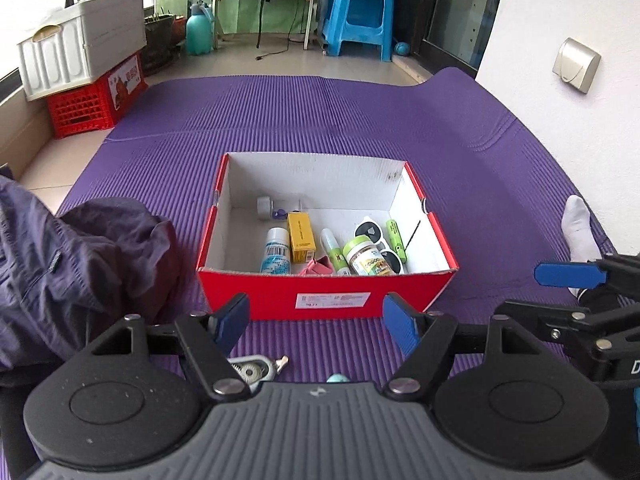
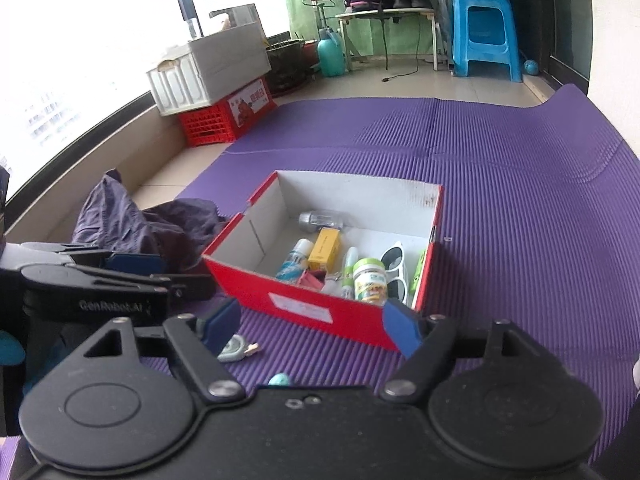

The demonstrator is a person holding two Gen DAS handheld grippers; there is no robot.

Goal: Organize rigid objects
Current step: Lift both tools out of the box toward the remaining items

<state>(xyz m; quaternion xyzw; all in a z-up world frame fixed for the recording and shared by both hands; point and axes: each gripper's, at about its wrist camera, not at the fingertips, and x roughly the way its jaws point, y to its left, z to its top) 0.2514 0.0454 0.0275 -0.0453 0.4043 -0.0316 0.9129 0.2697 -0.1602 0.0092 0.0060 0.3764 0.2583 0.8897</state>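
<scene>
1. Things sit inside a red box (image 1: 328, 294) with white walls, and the box rests on a purple mat (image 1: 460, 120).
2. In the box, a yellow carton (image 1: 301, 236) lies near the middle.
3. A white bottle with a blue label (image 1: 276, 251) lies just left of the yellow carton.
4. A clear bottle with a silver cap (image 2: 322, 220) lies near the far wall of the box.
5. A jar with a green lid (image 1: 366, 258) stands near the front wall, with a thin white and green tube (image 1: 335, 254) just left of it.
6. White sunglasses with dark lenses (image 1: 376, 240) lie just behind and beside the jar.
7. A green battery (image 1: 396, 240) lies to the right of the sunglasses.
8. A small pink thing (image 1: 316, 268) lies by the front wall, and I cannot tell what it is.
9. On the mat in front of the box lie a grey tape measure (image 1: 254, 370) and a small teal thing (image 1: 338, 379).
10. The left gripper (image 1: 316, 320) hangs over the mat in front of the box, spread wide with nothing between its blue pads.
11. The right gripper (image 2: 312, 326) hangs close beside it, also spread wide and holding nothing.
12. A dark purple cloth (image 1: 80, 264) lies bunched up left of the box.
13. A foot in a white sock (image 1: 578, 228) rests on the mat at the right.
14. Far back stand a red crate (image 1: 94, 104) and a blue stool (image 1: 360, 16).
</scene>
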